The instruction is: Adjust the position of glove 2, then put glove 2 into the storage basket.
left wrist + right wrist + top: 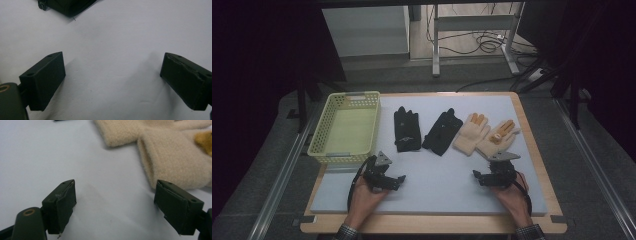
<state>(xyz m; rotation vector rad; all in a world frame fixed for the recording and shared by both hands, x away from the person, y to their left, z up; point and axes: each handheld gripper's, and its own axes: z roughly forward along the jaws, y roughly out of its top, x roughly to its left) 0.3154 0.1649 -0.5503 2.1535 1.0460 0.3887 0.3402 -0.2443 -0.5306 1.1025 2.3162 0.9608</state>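
Both grippers rest low on the grey mat, jaws wide and empty. The right gripper (475, 175) sits just short of the nearest cream glove (498, 138); the left gripper (401, 178) faces the black gloves (407, 129). Best to reach for a cuff edge and pinch it squarely.

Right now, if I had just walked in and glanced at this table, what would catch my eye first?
Probably the row of four gloves on the pale grey mat: two black fabric gloves at left, two cream knitted gloves with orange fingertips at right. Next, the pale yellow perforated plastic basket at the mat's left edge. Nearest the camera, a person's hands hold the left tongs and right tongs, both open over bare mat.
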